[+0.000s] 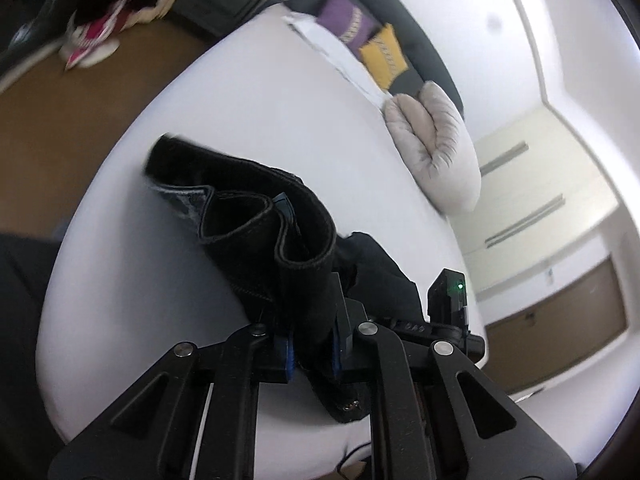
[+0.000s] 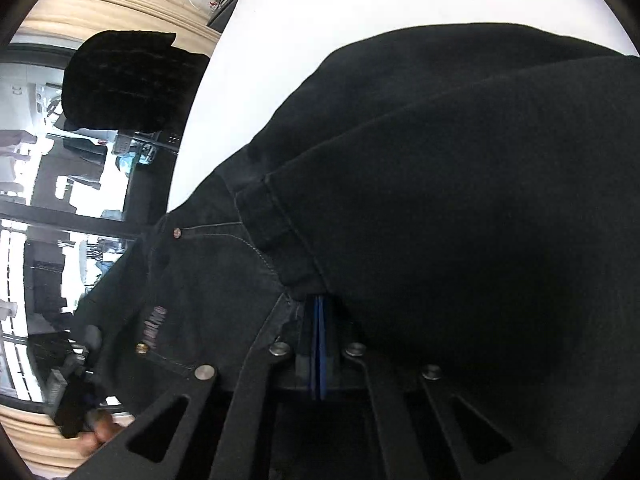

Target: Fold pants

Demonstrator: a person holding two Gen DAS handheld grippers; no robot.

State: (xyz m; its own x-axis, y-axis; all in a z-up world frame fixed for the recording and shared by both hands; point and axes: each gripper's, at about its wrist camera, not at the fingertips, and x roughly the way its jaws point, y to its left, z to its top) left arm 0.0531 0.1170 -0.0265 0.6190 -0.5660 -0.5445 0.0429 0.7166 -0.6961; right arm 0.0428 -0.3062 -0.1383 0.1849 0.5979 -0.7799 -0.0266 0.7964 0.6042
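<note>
Both grippers, left (image 1: 312, 354) and right (image 2: 319, 344), have jaws closed on the black pants (image 1: 256, 216), held bunched just ahead over the white bed (image 1: 248, 104). Mid-fold, I'd judge; next, lay the cloth flat, short of the pillow (image 1: 436, 148) beyond.

The left tool (image 1: 312, 280) pinches a folded edge of the black denim pants (image 1: 248, 216) over the white bed (image 1: 260, 100). A grey puffy pillow (image 1: 436, 144) lies near the headboard.
</note>
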